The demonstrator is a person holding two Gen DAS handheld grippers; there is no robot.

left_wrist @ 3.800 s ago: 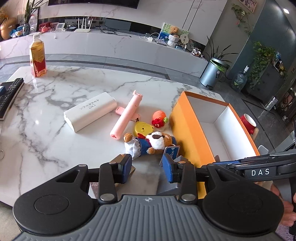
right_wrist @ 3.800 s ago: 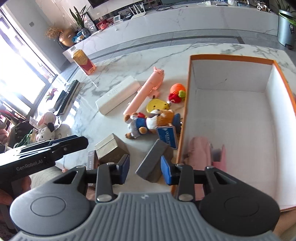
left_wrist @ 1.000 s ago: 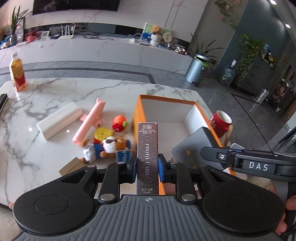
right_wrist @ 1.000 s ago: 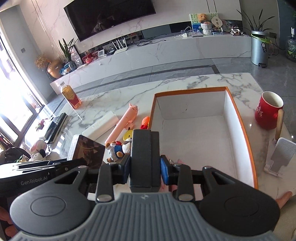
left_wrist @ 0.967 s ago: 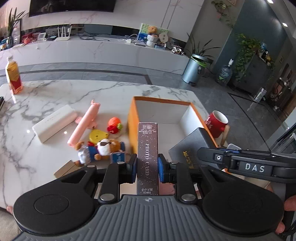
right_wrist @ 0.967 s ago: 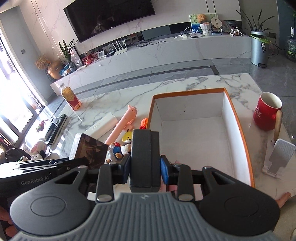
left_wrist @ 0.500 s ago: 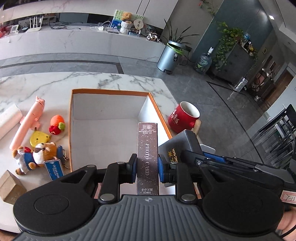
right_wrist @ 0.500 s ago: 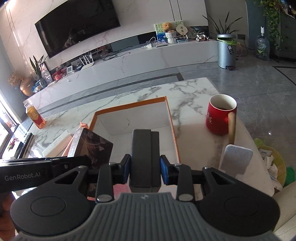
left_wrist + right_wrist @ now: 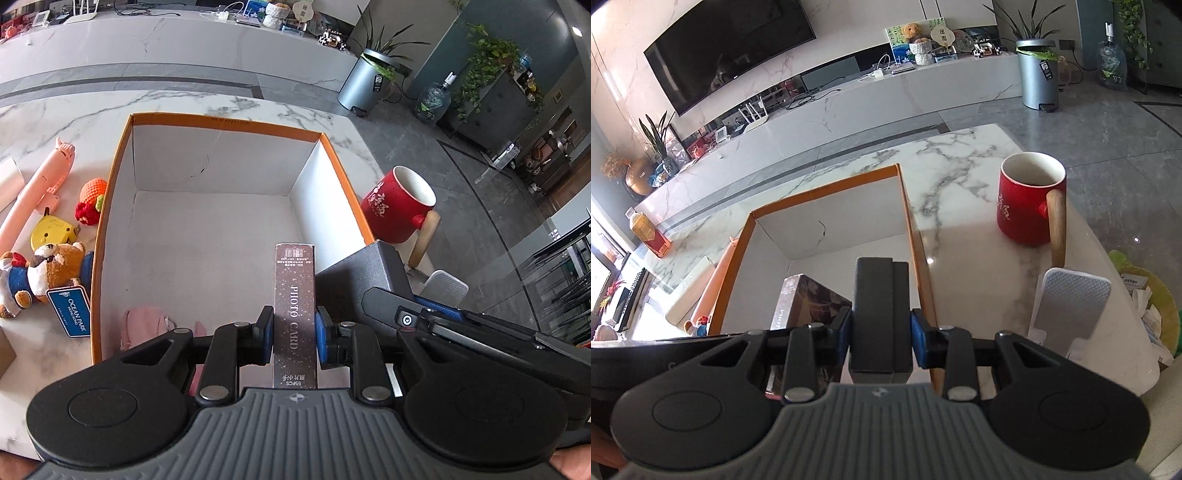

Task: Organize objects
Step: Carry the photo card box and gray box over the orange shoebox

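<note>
My left gripper (image 9: 294, 334) is shut on a dark brown photo card box (image 9: 294, 295), held over the near part of the orange box (image 9: 110, 192) with white inside. My right gripper (image 9: 880, 332) is shut on a dark grey case (image 9: 880, 306), held over the orange box's right wall (image 9: 916, 236). The grey case (image 9: 365, 266) shows just right of the photo card box; the photo card box (image 9: 809, 302) shows left of the grey case. A pink item (image 9: 147, 325) lies in the box's near left corner.
Left of the box lie a pink pig-shaped stick (image 9: 37, 188), an orange knitted toy (image 9: 92, 199), a yellow tape measure (image 9: 53, 232) and a plush bear with a blue tag (image 9: 48, 269). A red mug (image 9: 1030, 203) and a white stand (image 9: 1071, 306) are to the right.
Both grippers have moved right and forward with their loads, from over the table's near edge to over the orange box. The box now fills the left wrist view.
</note>
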